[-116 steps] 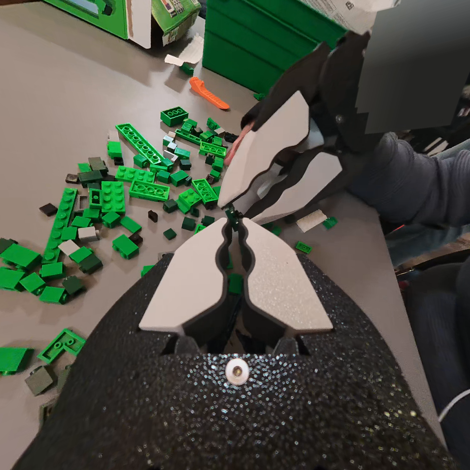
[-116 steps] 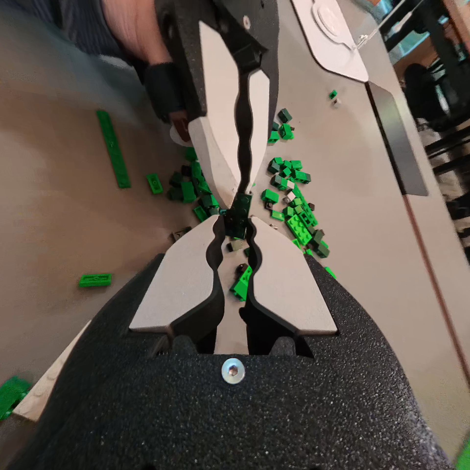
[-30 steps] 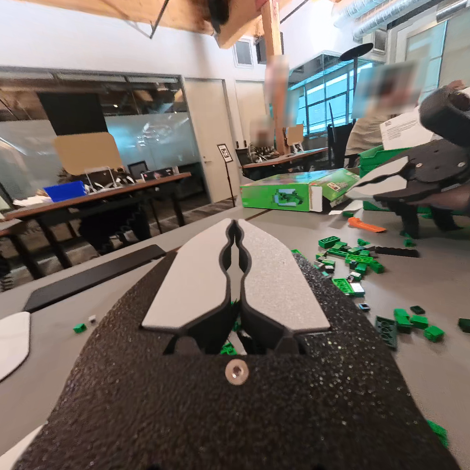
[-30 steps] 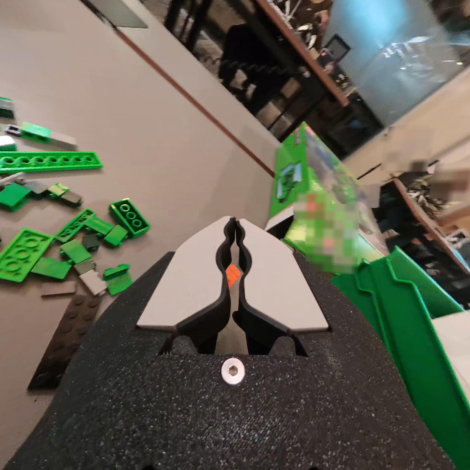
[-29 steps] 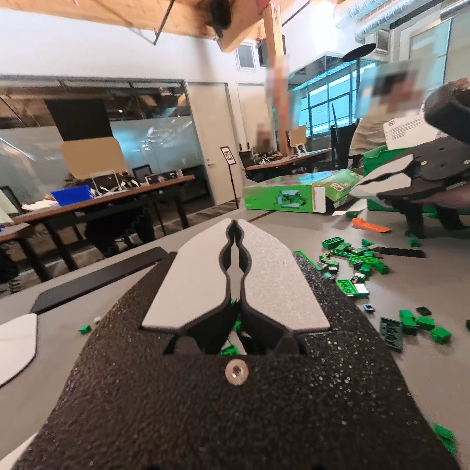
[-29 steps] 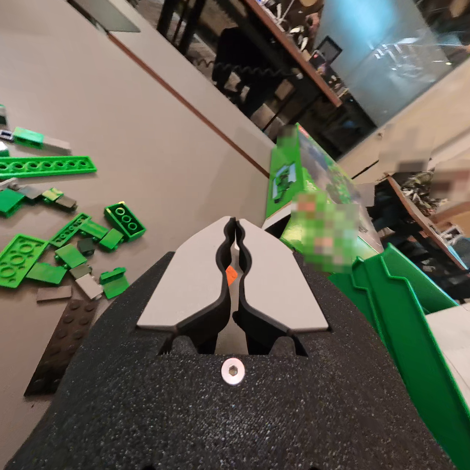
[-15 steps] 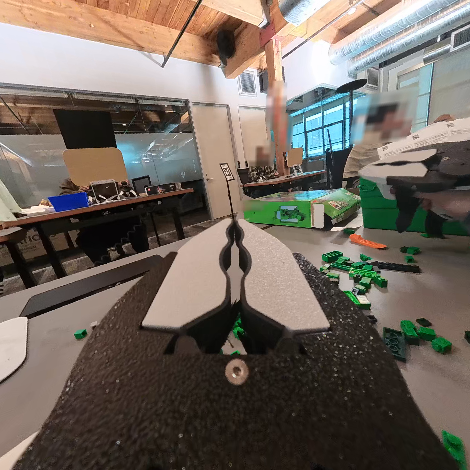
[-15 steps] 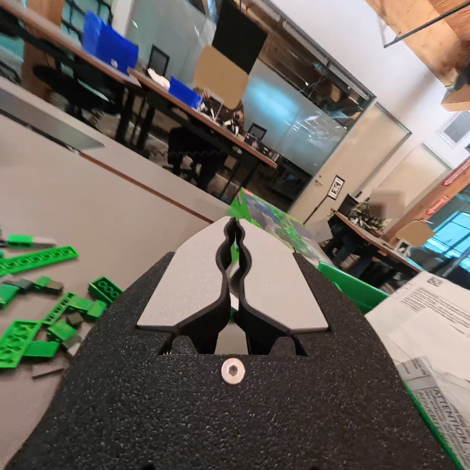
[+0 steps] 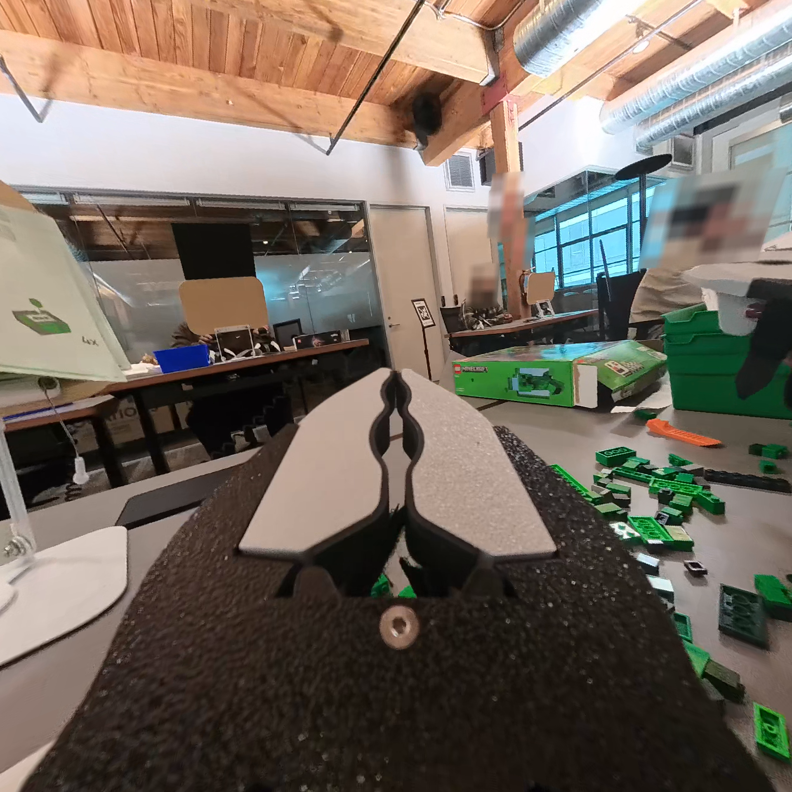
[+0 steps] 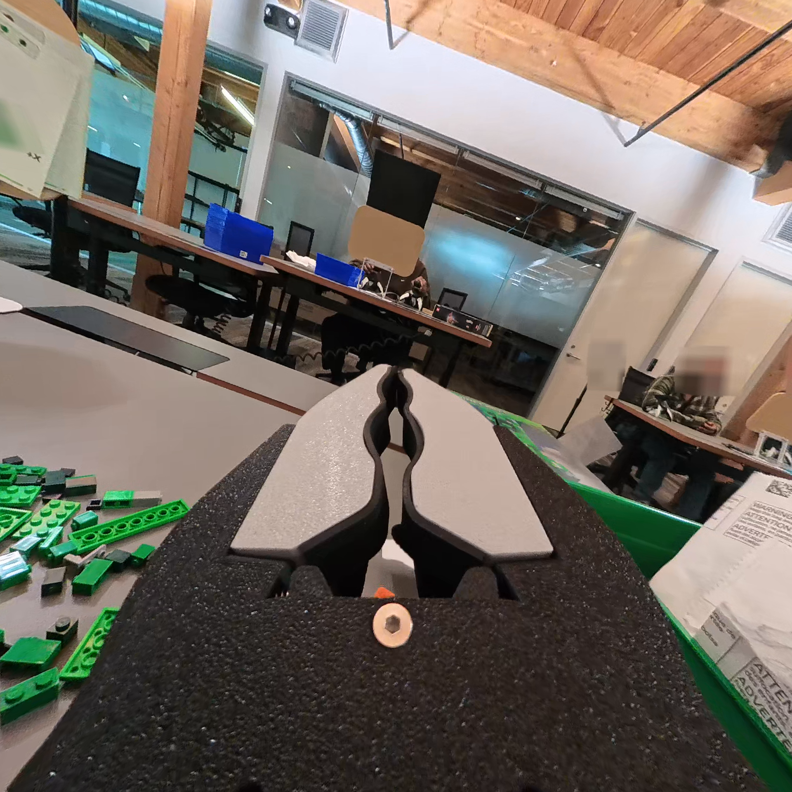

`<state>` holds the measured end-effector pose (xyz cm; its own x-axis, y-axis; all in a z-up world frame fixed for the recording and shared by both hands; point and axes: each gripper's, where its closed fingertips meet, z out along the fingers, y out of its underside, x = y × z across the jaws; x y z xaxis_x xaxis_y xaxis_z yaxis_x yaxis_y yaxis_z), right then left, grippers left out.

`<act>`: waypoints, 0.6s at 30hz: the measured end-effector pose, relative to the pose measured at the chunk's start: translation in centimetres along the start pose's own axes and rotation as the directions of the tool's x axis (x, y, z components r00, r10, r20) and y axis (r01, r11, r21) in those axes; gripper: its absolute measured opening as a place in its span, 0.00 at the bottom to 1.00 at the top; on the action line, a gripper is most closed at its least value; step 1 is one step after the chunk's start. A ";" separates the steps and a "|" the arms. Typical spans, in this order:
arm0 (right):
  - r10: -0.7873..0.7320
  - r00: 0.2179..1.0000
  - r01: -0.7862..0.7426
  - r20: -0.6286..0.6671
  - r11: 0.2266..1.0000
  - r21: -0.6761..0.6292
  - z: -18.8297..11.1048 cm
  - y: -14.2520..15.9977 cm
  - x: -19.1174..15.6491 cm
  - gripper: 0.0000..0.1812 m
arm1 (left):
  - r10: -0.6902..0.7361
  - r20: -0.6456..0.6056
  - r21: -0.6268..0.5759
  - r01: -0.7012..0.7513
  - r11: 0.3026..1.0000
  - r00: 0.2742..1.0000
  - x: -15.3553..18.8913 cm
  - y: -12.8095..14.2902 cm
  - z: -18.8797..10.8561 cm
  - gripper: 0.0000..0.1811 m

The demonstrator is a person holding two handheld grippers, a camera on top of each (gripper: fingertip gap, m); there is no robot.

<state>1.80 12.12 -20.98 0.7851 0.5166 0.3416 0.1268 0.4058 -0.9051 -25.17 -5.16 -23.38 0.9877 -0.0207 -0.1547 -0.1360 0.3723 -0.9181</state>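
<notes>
My left gripper [image 9: 397, 377] is shut and empty, raised above the grey table [image 9: 728, 540] and pointing level across the room. My right gripper [image 10: 395, 372] is also shut and empty, raised and pointing out over the table [image 10: 128, 420]. Green, dark green and grey bricks [image 9: 655, 484] lie scattered on the table to the right of the left gripper. The same scatter of bricks [image 10: 51, 518] lies to the left of the right gripper. Part of the right gripper [image 9: 767, 325] shows at the right edge of the left wrist view.
A green set box [image 9: 553, 381] lies on its side at the back. Stacked green bins [image 9: 720, 364] with printed paper [image 10: 745, 570] stand at the right. An orange brick separator [image 9: 681, 433] lies near them. A booklet on a white stand [image 9: 55, 570] is at the left. People sit at far tables. Spacing between my two grippers at the tips: around 30 cm.
Both grippers let go of the small dark green piece they held together, then lifted and tilted up from the table to face the room. Both stay shut.
</notes>
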 end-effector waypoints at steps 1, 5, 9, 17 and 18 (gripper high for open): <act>-0.001 1.000 0.001 0.000 1.000 0.010 0.0 -0.2 0.0 0.00 | -0.013 -0.001 -0.009 0.013 1.000 1.000 -0.1 0.3 0.1 0.00; -0.025 1.000 0.025 -0.001 0.999 0.048 -0.3 -0.9 -0.1 0.00 | -0.038 -0.010 -0.040 0.038 0.998 0.999 -0.1 1.0 0.3 0.00; -0.038 0.999 0.039 -0.003 0.997 0.072 -0.4 -1.3 0.0 0.00 | -0.044 -0.024 -0.054 0.043 0.998 0.999 0.1 1.4 0.4 0.00; -0.261 0.957 0.275 0.129 0.956 -0.106 -0.9 1.8 1.4 0.00 | -0.100 -0.044 -0.098 0.095 0.991 0.994 0.2 2.4 0.7 0.00; -0.264 0.950 0.286 0.164 0.949 -0.129 -1.1 2.4 1.4 0.00 | -0.109 -0.040 -0.099 0.104 0.990 0.993 0.1 2.4 0.7 0.00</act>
<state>3.83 13.02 -22.96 0.6131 0.5077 0.6052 0.4233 0.4357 -0.7943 -25.37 -3.63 -25.35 0.9928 -0.0984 -0.0685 -0.0390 0.2747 -0.9607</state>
